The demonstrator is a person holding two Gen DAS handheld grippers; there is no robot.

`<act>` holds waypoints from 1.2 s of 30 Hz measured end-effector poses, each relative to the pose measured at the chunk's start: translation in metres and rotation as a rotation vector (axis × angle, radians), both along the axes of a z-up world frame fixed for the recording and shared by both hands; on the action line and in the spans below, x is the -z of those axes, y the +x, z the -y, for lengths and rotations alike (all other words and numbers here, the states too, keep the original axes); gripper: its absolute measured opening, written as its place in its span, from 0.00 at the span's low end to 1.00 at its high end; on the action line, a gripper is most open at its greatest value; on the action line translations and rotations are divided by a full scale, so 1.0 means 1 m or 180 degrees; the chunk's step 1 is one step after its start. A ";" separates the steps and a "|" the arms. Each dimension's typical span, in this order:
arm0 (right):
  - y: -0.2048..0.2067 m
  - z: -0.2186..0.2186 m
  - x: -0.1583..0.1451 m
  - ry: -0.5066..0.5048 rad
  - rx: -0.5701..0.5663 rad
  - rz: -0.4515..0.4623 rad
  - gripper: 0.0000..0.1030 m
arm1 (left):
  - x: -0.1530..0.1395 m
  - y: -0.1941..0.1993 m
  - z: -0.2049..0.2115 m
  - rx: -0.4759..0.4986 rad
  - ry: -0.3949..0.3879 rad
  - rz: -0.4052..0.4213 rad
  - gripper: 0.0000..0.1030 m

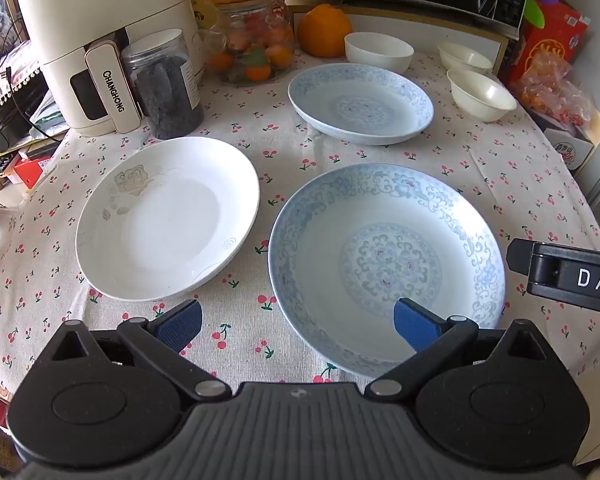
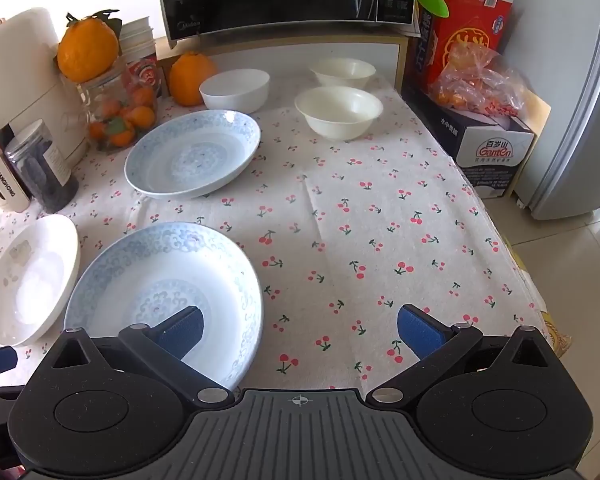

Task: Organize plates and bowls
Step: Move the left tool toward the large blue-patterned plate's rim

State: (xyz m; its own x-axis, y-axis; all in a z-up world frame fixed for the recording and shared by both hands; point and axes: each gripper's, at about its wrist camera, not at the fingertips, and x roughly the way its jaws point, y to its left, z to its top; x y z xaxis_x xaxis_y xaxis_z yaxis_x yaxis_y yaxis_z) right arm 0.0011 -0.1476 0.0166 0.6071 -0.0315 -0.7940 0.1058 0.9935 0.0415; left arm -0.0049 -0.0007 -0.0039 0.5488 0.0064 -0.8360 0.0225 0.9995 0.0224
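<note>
The table (image 2: 380,216) under the cherry-print cloth carries 3 plates and 3 bowls, none stacked. Landmark: the near blue plate (image 1: 384,264).

- White plate (image 1: 168,216): just beside the landmark, on its left.
- Far blue plate (image 1: 360,100): behind the landmark, apart from it.
- 3 bowls: beyond the far blue plate, the white bowl (image 2: 236,88) left of the 2 cream bowls (image 2: 338,110).

Left claw (image 1: 298,322) and right claw (image 2: 300,330) both stand fully spread and empty, hovering at the landmark's near rim.

Likely step: stack the plates. Seat 1 pad under a rim, 1 above, close firmly, lift level, then lower centred onto the matching blue plate.
</note>
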 end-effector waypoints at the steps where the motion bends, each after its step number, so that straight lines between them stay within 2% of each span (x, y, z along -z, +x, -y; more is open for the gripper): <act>1: 0.000 0.000 0.000 0.0003 -0.0002 -0.0004 1.00 | 0.000 0.000 0.000 0.0000 0.0000 -0.0001 0.99; 36: -0.001 0.001 -0.001 0.0002 0.0006 0.0004 1.00 | 0.000 -0.002 0.002 0.0004 0.0003 0.0004 0.99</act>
